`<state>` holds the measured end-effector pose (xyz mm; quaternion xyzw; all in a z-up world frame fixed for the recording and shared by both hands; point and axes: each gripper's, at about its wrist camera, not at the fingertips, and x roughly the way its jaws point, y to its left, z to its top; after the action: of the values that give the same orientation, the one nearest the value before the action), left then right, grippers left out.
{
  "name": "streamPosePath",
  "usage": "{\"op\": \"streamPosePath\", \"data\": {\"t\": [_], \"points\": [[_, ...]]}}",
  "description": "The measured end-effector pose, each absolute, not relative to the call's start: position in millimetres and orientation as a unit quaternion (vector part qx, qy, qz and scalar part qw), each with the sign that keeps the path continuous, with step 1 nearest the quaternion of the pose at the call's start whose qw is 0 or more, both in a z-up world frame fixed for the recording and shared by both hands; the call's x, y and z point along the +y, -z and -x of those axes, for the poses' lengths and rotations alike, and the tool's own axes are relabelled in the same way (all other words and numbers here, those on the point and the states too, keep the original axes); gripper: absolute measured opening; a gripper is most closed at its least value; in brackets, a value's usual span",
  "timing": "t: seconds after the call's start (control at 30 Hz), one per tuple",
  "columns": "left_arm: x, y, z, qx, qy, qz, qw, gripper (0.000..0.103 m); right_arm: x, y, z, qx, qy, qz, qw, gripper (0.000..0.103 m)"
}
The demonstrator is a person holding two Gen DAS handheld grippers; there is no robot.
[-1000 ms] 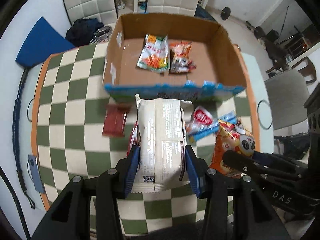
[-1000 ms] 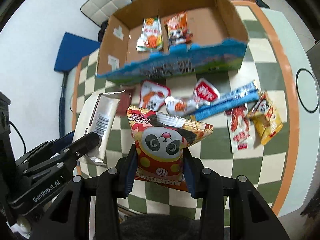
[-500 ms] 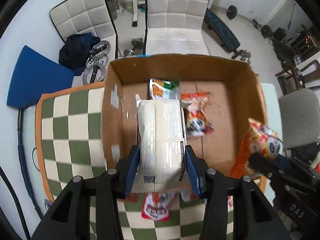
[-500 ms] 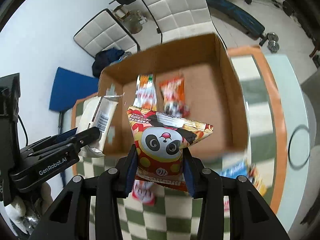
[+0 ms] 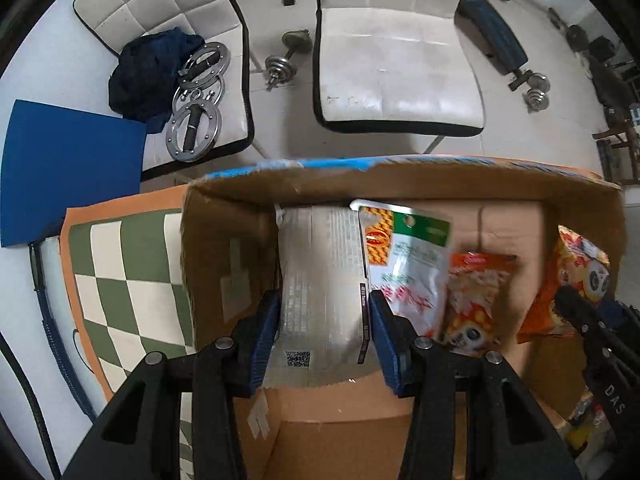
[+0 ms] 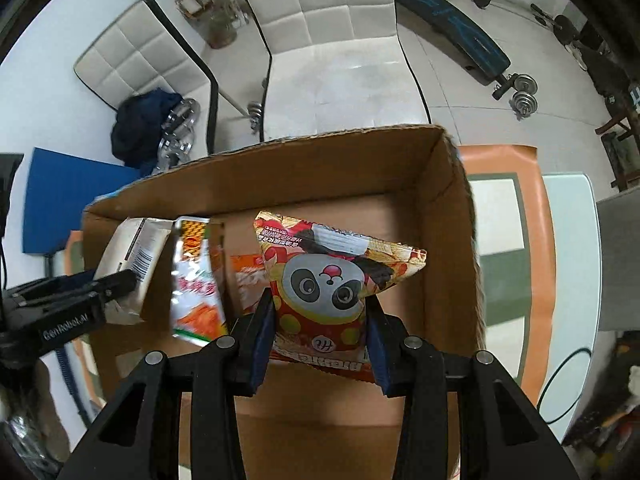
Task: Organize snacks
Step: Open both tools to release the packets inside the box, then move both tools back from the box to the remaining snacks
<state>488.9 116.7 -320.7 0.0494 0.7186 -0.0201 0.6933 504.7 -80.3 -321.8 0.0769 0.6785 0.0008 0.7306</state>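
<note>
My left gripper [image 5: 324, 320] is shut on a white snack packet [image 5: 320, 276] and holds it inside the cardboard box [image 5: 224, 248], near its left wall. My right gripper [image 6: 318, 320] is shut on a red panda snack bag [image 6: 328, 280] and holds it over the box's [image 6: 452, 216] right half. A white-and-green packet [image 5: 408, 268] and an orange packet [image 5: 472, 300] lie on the box floor between the two. The right gripper with the panda bag [image 5: 576, 276] shows at the right of the left wrist view. The left gripper [image 6: 116, 284] shows at the left of the right wrist view.
The box stands on a green-and-white checkered table [image 5: 132, 280] with an orange border. Two white padded chairs [image 5: 396, 60] stand beyond the table's far edge. A blue mat [image 5: 68, 164] lies on the floor at the left. Dumbbells [image 5: 284, 60] lie on the floor.
Both grippers have moved forward from above the table over the box's front wall and now hold their packets low inside the box. Both stay shut on their packets.
</note>
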Motion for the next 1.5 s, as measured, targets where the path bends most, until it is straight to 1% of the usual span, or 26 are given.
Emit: {"op": "streamPosePath", "data": {"t": [0.17,0.4,0.43,0.5,0.53,0.57,0.63,0.67,0.7,0.8,0.9,1.03,1.5], "points": [[115,333,-496,0.729,0.02,-0.06,0.681,0.042,-73,337,-518,0.683,0.001,-0.054,0.729,0.044],[113,329,-498,0.732,0.022,-0.043,0.68,0.043,-68,349,-531,0.696,0.003,-0.046,0.717,0.046],[113,327,-499,0.73,0.021,-0.04,0.682,0.043,-67,348,-530,0.695,0.004,-0.047,0.718,0.048],[114,323,-499,0.725,0.023,-0.036,0.687,0.049,-65,346,-530,0.69,0.007,-0.042,0.723,0.064],[115,319,-499,0.721,0.022,-0.03,0.691,0.054,-65,344,-529,0.688,0.007,-0.042,0.724,0.077],[115,317,-499,0.72,0.023,-0.026,0.694,0.057,-65,342,-529,0.687,0.006,-0.045,0.725,0.082],[114,311,-497,0.715,0.027,-0.019,0.698,0.069,-66,337,-527,0.686,0.006,-0.049,0.726,0.083],[113,306,-495,0.711,0.026,-0.019,0.702,0.071,-66,335,-525,0.686,0.006,-0.049,0.726,0.086],[113,303,-494,0.708,0.027,-0.02,0.705,0.076,-65,332,-524,0.686,0.004,-0.047,0.726,0.087],[110,292,-484,0.699,0.031,-0.019,0.714,0.08,-64,324,-517,0.685,0.002,-0.041,0.728,0.088],[108,279,-472,0.689,0.039,-0.012,0.723,0.09,-63,316,-507,0.682,-0.002,-0.043,0.73,0.091],[104,262,-451,0.672,0.044,-0.02,0.739,0.09,-64,303,-492,0.671,-0.007,-0.047,0.74,0.095],[109,203,-382,0.62,0.038,-0.009,0.784,0.09,-58,246,-425,0.637,-0.026,-0.056,0.768,0.095]]}}
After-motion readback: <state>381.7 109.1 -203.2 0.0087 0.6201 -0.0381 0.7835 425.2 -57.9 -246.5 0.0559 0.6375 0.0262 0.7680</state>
